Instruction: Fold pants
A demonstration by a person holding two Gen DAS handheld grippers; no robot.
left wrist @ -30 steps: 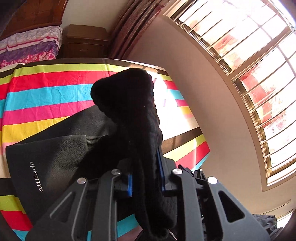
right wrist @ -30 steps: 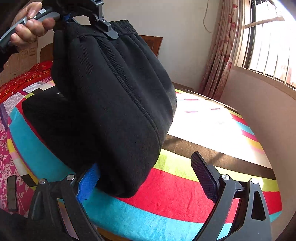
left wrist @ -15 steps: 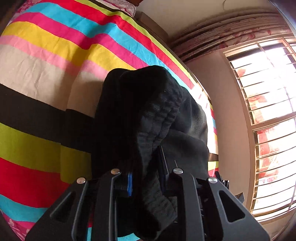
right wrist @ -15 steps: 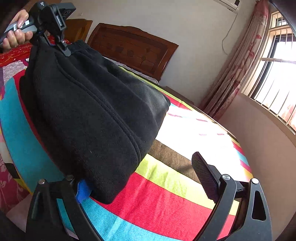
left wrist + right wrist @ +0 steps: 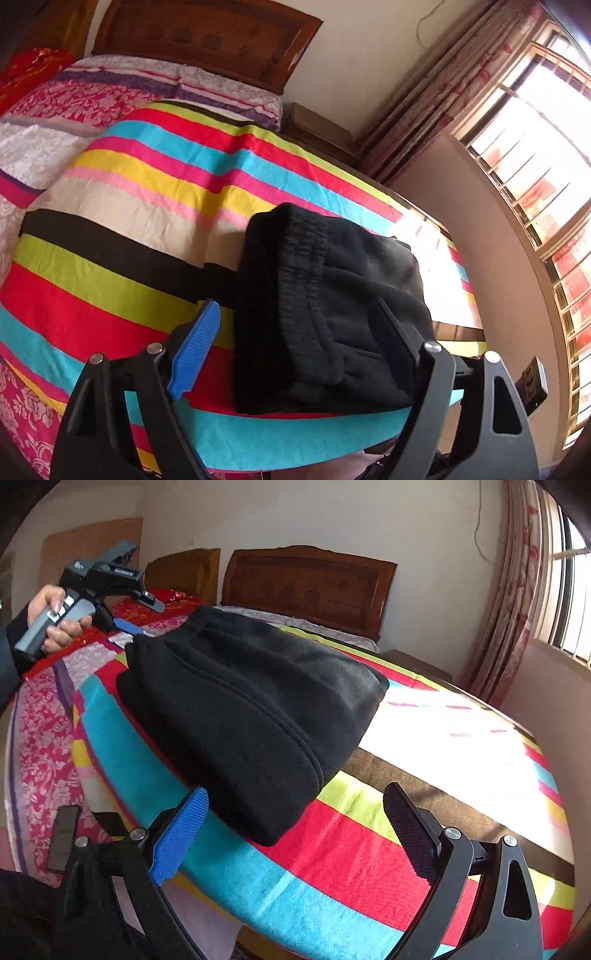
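Bed (image 5: 369,849): big, striped cover.
Black pants (image 5: 251,716): folded bundle, lying flat on bed, reaching toward 11 o'clock in right wrist view.
Left gripper (image 5: 299,343): jaws opening, pants between but not squeezed, so let go.
Right gripper (image 5: 295,830): jaws wide, holding nothing, pants corner at 12 o'clock.
Best now, probably: pull away slow, no snagging waistband (image 5: 299,236), pat bundle flat.
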